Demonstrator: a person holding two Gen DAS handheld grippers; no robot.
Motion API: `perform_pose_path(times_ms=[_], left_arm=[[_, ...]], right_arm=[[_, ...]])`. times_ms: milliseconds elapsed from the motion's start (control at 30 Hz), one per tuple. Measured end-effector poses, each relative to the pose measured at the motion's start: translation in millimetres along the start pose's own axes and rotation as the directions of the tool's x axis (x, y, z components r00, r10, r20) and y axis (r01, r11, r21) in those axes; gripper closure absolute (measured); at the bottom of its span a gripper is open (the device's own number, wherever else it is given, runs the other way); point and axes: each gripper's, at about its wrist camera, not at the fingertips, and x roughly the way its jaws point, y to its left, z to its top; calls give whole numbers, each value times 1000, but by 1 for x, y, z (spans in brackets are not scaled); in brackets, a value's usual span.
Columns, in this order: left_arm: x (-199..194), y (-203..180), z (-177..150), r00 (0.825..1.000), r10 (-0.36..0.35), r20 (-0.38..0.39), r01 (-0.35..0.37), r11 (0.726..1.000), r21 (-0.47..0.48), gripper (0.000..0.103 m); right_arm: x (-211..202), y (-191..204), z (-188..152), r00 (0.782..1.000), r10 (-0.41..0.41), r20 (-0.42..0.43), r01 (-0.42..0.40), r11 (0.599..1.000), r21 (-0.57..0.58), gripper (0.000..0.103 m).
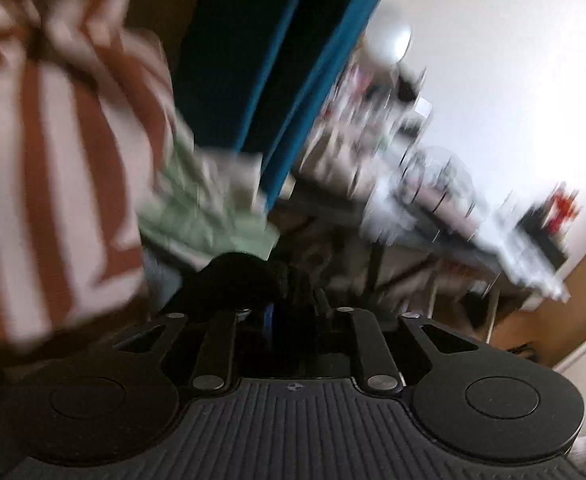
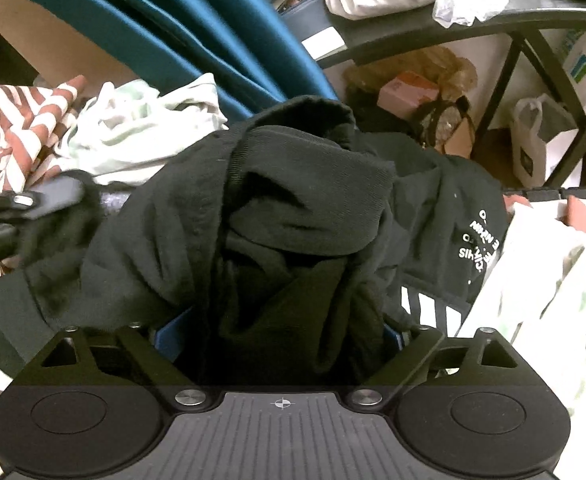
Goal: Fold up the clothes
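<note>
With both my right gripper and left gripper clamped on the bunched black garment, nothing looks folded yet, and the striped cloth waits.

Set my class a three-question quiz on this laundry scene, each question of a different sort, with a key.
1. True or false: the crumpled black fabric garment carries white lettering.
2. What fills the gap between the right claw's fingers? A a shoe; B the black garment; C a plastic bag.
3. Fill in: in the right wrist view, the red-and-white striped cloth lies ____ of the pale green crumpled garment.
Key: 1 true; 2 B; 3 left.
</note>
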Motion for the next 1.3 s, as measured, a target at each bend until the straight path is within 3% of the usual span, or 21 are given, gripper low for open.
perform_pose_path(times_ms=[133, 267, 567, 800, 1100, 1300], left_arm=[[39, -5, -10, 990, 44, -131, -32, 995, 91, 72], [57, -3, -15, 981, 79, -177, -62, 993, 102, 67], [65, -3, -20, 977, 108, -183, -90, 991, 101, 65], [59, 0, -20, 975, 109, -194, -92, 991, 96, 65], [60, 1, -21, 971, 119, -206, -103, 991, 90, 65], [63, -2, -19, 968, 134, -213, -117, 989, 91, 64]], right_arm=[[1, -8, 0, 1000, -3, -3, 3, 1000, 28, 6], [9, -6, -1, 1000, -12, 3, 12, 1000, -4, 4], [12, 1, 3, 999, -30, -13, 30, 999, -15, 4], [-8, 12, 7, 994, -83, 73, 88, 993, -75, 3], [9, 3, 9, 998, -51, 28, 52, 998, -34, 1], [11, 11, 4, 999, -45, 19, 46, 994, -99, 15]])
